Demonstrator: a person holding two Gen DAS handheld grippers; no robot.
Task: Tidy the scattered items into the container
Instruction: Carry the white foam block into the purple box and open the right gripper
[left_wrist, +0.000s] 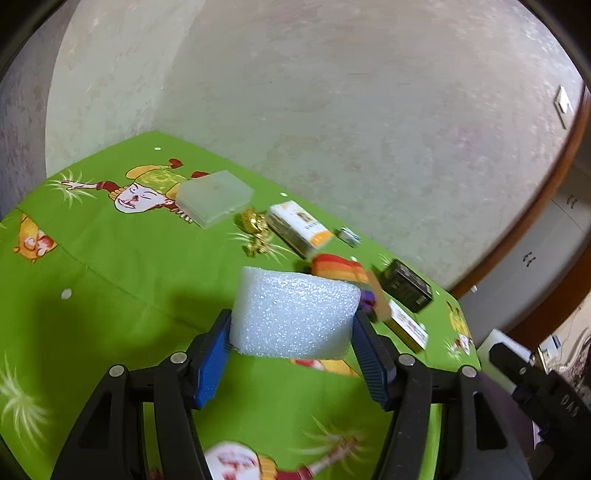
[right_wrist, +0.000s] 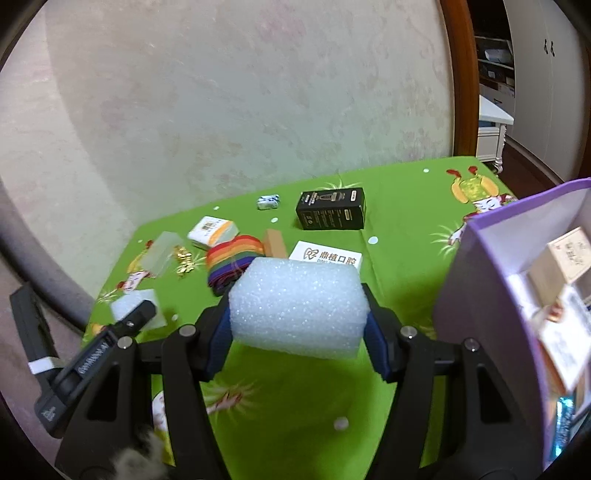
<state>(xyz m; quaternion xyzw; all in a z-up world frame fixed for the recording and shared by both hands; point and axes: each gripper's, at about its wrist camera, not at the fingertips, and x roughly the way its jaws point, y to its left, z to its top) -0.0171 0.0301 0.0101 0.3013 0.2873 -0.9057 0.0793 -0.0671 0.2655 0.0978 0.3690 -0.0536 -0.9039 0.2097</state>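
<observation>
My left gripper (left_wrist: 291, 325) is shut on a white foam block (left_wrist: 295, 314) and holds it above the green cloth. My right gripper (right_wrist: 297, 314) is shut on a second white foam block (right_wrist: 299, 306), also held above the cloth. The purple box (right_wrist: 491, 288) stands at the right of the right wrist view, with several small boxes inside. Scattered on the cloth lie a rainbow strap (right_wrist: 232, 262), a black box (right_wrist: 330, 210), a white printed box (right_wrist: 325, 256), an orange-white box (right_wrist: 210, 230), a clear plastic case (left_wrist: 214, 197), a gold trinket (left_wrist: 256, 230) and a small foil sweet (right_wrist: 268, 201).
The green cartoon tablecloth (left_wrist: 110, 258) covers a table set against a pale wall. A small wooden block (right_wrist: 275, 242) lies by the strap. The left gripper (right_wrist: 136, 314) shows at the left of the right wrist view. A doorway with a wooden frame (right_wrist: 461, 74) is at right.
</observation>
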